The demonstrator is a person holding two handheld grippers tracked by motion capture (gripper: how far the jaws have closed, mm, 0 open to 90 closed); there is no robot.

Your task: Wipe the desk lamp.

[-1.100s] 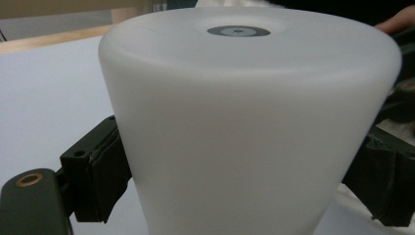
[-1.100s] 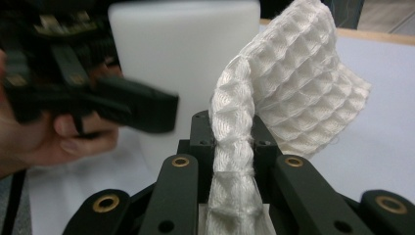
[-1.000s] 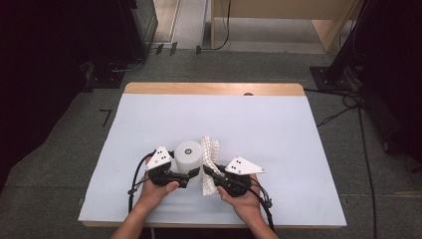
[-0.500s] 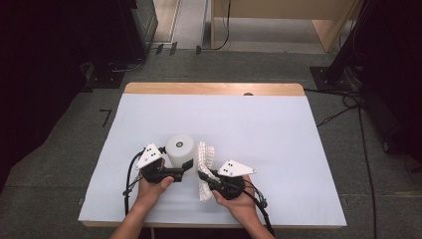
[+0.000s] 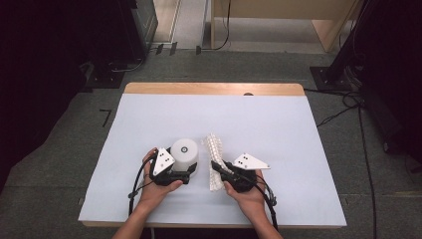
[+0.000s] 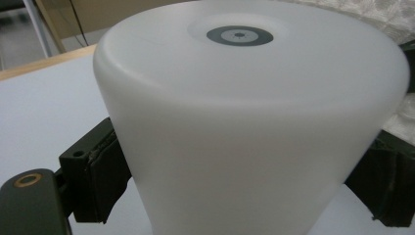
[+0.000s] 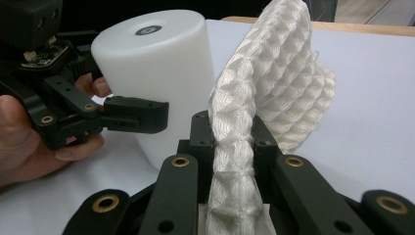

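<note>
From the high view I look down on a table [image 5: 164,119] covered with a pale blue-white sheet, with a strip of bare wood showing along its far edge. I can read no brand, label or writing anywhere; the nearest thing to a mark is a small grey ring printed on the flat top of the white cylinder [image 5: 184,154].

Starting at the left, my left gripper [image 5: 175,175] sits near the front edge of the table, held in a hand [image 5: 154,191] that comes in from the bottom of the picture. A grey three-cornered plate rides on top of it. Its jaws are clamped on the cylinder, one black pad on each side (the left gripper view shows both pads pressed against the smooth white wall). The cylinder stands upright on the sheet and widens slightly toward its top.

Just to the right of the cylinder is a strip of white honeycomb mesh [image 5: 214,158], a soft netted sleeve of the kind used as padding. It stands on edge and runs away from me, close beside the cylinder; I cannot tell whether the two touch.

Farther right, my right gripper [image 5: 219,169] has its jaws squeezed nearly together on the near end of the mesh. In the right gripper view the mesh [image 7: 274,83] rises from between the jaws and fans out wider above them, with the cylinder [image 7: 156,68] and the left gripper [image 7: 132,115] behind it to the left.
</note>
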